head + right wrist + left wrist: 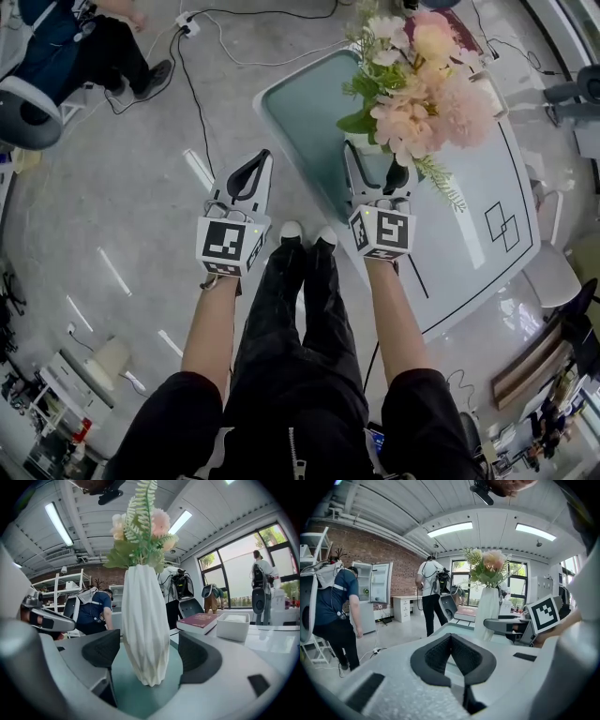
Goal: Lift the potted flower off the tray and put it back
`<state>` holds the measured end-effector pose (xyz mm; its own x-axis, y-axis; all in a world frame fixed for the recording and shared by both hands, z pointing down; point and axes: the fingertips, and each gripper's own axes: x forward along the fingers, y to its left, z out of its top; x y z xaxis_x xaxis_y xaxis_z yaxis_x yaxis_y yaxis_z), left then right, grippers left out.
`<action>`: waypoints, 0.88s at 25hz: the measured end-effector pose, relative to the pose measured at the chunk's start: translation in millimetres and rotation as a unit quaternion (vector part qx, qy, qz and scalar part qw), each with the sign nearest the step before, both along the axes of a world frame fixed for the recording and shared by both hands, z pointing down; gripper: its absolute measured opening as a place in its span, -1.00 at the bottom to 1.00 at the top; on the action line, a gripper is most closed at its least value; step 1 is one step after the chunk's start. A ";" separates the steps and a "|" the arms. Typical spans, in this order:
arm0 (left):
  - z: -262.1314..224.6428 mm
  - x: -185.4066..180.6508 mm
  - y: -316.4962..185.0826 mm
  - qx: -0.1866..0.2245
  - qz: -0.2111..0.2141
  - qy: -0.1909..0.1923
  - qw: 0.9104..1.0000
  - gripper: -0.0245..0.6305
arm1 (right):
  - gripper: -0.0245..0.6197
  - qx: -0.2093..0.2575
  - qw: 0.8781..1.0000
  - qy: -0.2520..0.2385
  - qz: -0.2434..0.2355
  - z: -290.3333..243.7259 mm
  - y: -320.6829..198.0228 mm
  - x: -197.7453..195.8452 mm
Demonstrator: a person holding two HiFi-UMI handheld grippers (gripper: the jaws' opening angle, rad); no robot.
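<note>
The potted flower (pixel 422 84), pink and cream blooms in a ribbed white vase (pixel 145 630), stands upright on the teal tray (pixel 300 122). My right gripper (pixel 375 169) is open, with one jaw on each side of the vase's base. In the right gripper view the dark pads (pixel 101 651) are a little apart from the vase, which rests on the tray (pixel 122 686). My left gripper (pixel 255 161) hangs over the floor left of the tray, shut on nothing (pixel 451 637). From the left gripper view, the vase (pixel 487 611) is ahead to the right.
The tray lies on a white table (pixel 487 244) whose near edge runs past my right arm. A red book (pixel 206 620) and a white box (pixel 233 624) sit behind the vase. Cables (pixel 202 103) cross the floor. Two people (pixel 431 597) stand beyond the table.
</note>
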<state>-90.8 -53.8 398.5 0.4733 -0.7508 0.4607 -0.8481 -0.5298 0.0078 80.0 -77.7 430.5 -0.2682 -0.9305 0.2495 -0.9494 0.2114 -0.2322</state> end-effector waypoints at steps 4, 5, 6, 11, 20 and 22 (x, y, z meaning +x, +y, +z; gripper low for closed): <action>-4.5 15.6 0.3 0.004 0.016 0.005 1.000 -0.91 | 0.24 -0.001 1.000 -0.002 -0.002 -4.6 13.5 0.3; -7.1 20.6 -0.1 0.006 0.020 0.006 1.000 -0.91 | 0.24 -0.002 1.000 -0.003 -0.003 -7.9 16.9 1.7; -10.2 26.2 -0.5 0.007 0.025 0.007 1.000 -0.91 | 0.24 -0.002 1.000 -0.003 -0.004 -12.4 20.9 3.8; -28.4 55.4 -1.2 0.009 0.047 0.017 0.999 -0.91 | 0.24 -0.020 1.000 -0.017 -0.013 -42.4 46.7 21.0; -52.5 93.8 38.0 -0.007 0.084 0.033 0.996 -0.91 | -0.79 -0.057 0.998 -0.014 -0.020 -87.2 103.2 48.7; -59.9 101.2 47.9 -0.009 0.094 0.037 0.995 -0.91 | -0.86 -0.066 0.998 -0.020 -0.010 -95.5 111.6 52.1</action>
